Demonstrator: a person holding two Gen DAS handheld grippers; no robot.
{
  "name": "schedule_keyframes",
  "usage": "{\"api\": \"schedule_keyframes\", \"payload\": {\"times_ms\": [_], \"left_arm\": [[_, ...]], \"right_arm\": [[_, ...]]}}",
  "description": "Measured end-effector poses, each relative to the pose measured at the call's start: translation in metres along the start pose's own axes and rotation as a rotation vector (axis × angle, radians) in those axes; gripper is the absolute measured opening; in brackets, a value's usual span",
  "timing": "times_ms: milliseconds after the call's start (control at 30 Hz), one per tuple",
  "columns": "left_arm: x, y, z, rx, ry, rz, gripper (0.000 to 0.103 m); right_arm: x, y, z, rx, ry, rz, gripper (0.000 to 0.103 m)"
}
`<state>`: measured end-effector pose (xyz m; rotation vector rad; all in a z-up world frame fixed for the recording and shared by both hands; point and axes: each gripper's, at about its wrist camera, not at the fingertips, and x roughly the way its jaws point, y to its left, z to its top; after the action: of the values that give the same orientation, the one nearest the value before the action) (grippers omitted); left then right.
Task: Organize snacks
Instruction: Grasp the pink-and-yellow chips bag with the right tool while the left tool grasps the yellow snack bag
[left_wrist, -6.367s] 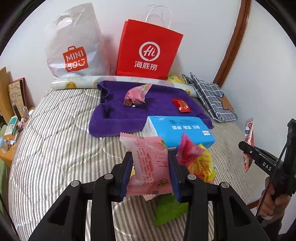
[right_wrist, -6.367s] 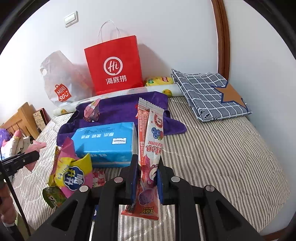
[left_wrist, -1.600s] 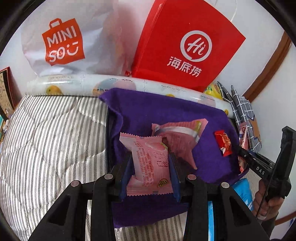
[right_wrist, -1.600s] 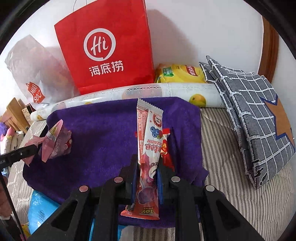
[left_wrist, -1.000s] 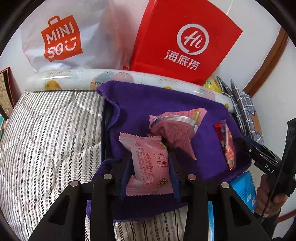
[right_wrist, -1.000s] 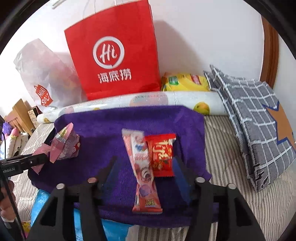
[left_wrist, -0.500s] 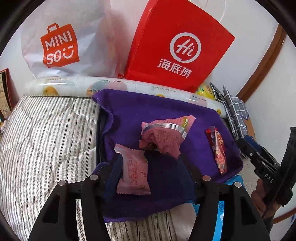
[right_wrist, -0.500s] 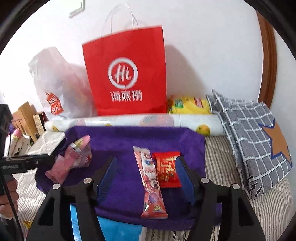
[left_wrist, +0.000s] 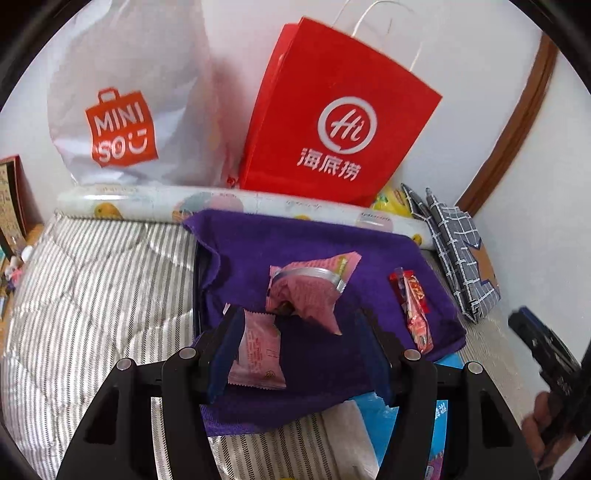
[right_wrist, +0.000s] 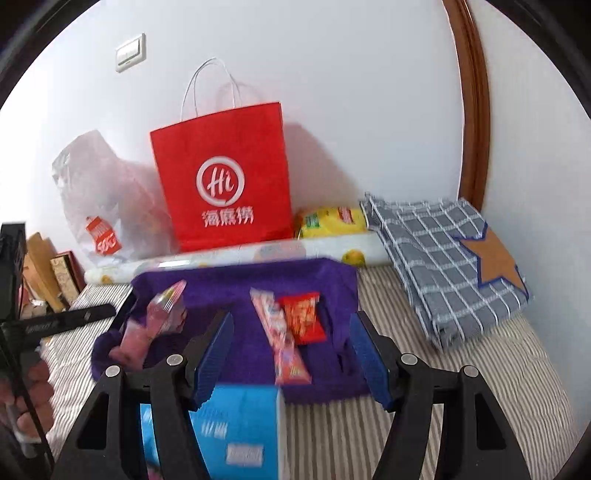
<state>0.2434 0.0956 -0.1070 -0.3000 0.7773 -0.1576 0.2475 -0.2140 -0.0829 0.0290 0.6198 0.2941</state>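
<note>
A purple towel (left_wrist: 317, 243) (right_wrist: 243, 284) lies on the striped bed. On it lie a small pink cake packet (left_wrist: 256, 352), a crumpled pink snack bag (left_wrist: 306, 288) (right_wrist: 155, 321), a long pink stick snack (left_wrist: 415, 310) (right_wrist: 280, 332) and a small red packet (right_wrist: 303, 317). My left gripper (left_wrist: 295, 350) is open, its left pad next to the pink cake packet. My right gripper (right_wrist: 291, 354) is open and empty, back from the stick snack.
A red paper bag (left_wrist: 336, 122) (right_wrist: 225, 177) and a white Miniso bag (left_wrist: 122, 110) lean on the wall behind a printed roll (left_wrist: 155, 201). A blue tissue pack (right_wrist: 236, 428) lies in front of the towel. Folded checked cloth (right_wrist: 447, 251) lies right.
Both grippers opened and let go: the pink cake packet and the stick snack now lie on the purple towel. Both grippers have since drawn back a little.
</note>
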Motion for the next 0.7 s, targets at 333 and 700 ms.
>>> {"api": "schedule_keyframes", "payload": {"times_ms": [333, 700], "left_arm": [[-0.013, -0.008, -0.013, 0.05, -0.005, 0.023, 0.061], [-0.064, 0.004, -0.058, 0.029, 0.009, 0.007, 0.061]], "right_arm": [[-0.033, 0.018, -0.058, 0.016, 0.155, 0.082, 0.063], [-0.051, 0.047, -0.09, 0.114, 0.24, 0.299, 0.07]]}}
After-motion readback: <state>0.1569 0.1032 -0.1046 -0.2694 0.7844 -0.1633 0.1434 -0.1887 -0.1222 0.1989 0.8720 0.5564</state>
